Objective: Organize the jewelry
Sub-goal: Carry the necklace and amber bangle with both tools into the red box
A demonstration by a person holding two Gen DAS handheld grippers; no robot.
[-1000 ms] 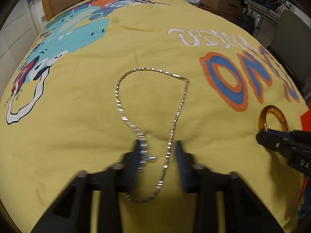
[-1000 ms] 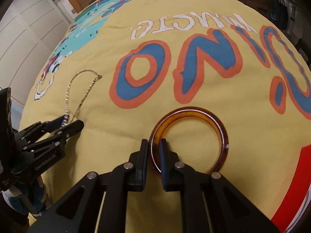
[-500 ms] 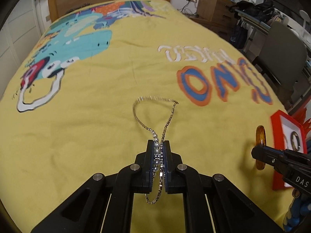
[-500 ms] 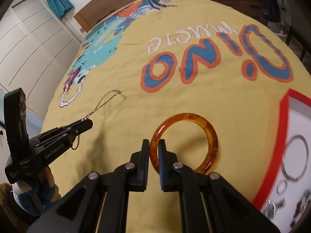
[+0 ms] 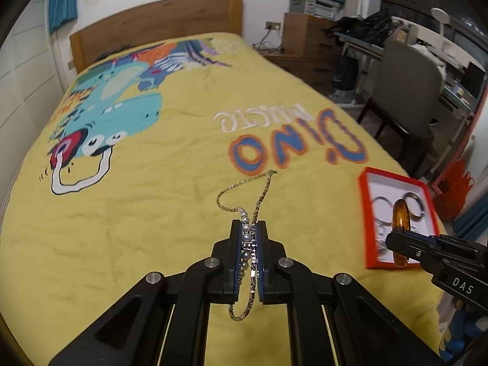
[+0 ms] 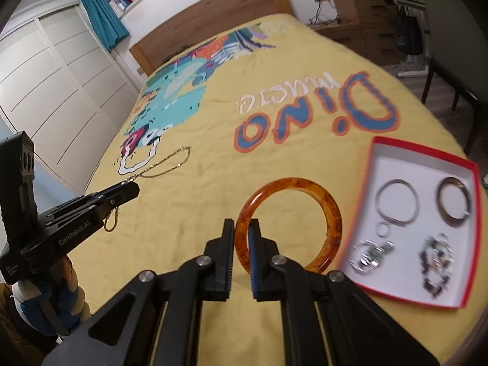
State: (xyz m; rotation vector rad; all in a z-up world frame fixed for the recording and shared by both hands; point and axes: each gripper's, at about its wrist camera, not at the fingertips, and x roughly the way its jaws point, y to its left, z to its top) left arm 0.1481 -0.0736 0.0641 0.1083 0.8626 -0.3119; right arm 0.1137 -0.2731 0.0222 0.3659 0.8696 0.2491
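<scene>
The left hand-held gripper (image 5: 247, 231) is closed tight on a gold chain necklace (image 5: 265, 189) with a short run of pearls; the strands are pinched between the two pads, a small loop of chain dangles below the fingers at 6 o'clock, and the rest trails out toward 12 o'clock above the yellow bedspread (image 5: 152, 213) with its dinosaur print and "DINO" lettering. The right hand-held gripper (image 6: 241, 228) is clamped on the rim of an amber tortoiseshell bangle (image 6: 320, 195), gripping it at the ring's 8 o'clock edge, the ring lying open toward 1 o'clock from the fingertips. At 3 o'clock from the bangle a red-rimmed box (image 6: 421, 152) with a white floor sits on the bed near its edge; inside lie a silver hoop (image 6: 396, 202), a darker bracelet (image 6: 454, 206), a small ring (image 6: 382, 230) and two blurred tangles of beaded pieces. In the left wrist view the bangle appears edge-on, in front of the box.
</scene>
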